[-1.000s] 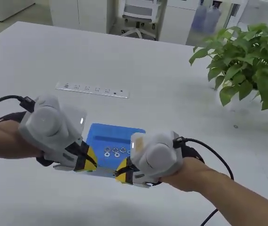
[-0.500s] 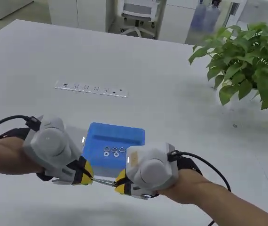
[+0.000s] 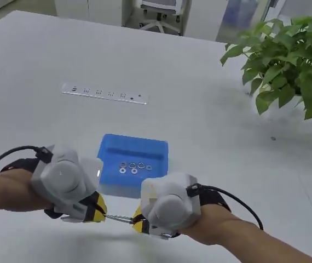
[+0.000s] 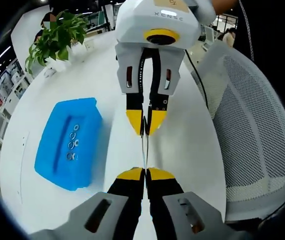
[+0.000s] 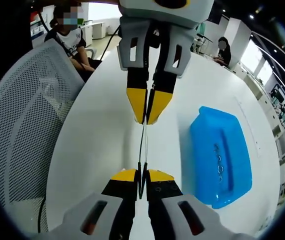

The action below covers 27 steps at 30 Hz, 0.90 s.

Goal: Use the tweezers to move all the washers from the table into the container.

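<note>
On the white desk (image 3: 200, 126) the blue container (image 3: 132, 164) sits just beyond the left claw (image 3: 98, 211) and right claw (image 3: 138, 218). They face each other, each pinched tight on one end of the tweezers (image 3: 120, 218); the washers (image 3: 134, 166) lie in the container, apart from both claws

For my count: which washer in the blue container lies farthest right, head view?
The washer at the cluster's right end; the others lie left of it.
</note>
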### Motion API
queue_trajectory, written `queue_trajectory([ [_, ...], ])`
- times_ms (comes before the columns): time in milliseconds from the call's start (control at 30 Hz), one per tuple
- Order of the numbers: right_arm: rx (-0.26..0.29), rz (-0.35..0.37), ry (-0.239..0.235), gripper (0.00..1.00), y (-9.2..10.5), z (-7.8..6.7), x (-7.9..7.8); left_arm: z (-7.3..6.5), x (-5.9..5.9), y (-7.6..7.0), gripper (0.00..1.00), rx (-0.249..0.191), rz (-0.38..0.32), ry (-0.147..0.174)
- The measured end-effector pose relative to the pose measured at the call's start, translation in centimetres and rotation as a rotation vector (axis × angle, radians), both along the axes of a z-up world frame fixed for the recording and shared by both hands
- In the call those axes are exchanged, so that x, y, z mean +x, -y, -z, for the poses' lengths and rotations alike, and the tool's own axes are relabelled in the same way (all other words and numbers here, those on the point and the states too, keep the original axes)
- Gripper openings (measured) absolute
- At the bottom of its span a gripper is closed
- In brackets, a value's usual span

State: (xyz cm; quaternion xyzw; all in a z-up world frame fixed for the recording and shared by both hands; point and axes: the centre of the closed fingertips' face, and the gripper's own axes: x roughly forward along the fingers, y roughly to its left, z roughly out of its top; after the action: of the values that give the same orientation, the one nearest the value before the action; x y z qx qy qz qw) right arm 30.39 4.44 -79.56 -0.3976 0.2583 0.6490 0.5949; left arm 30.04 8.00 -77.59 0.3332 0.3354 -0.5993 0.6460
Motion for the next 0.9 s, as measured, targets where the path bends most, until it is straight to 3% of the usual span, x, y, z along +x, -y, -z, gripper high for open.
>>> queue_trajectory([
  [900,-0.008,0.018,-0.025,0.12,0.0,2.1,-0.8,3.1,-1.0,-0.1,0.06,0.018,0.006,-0.049],
])
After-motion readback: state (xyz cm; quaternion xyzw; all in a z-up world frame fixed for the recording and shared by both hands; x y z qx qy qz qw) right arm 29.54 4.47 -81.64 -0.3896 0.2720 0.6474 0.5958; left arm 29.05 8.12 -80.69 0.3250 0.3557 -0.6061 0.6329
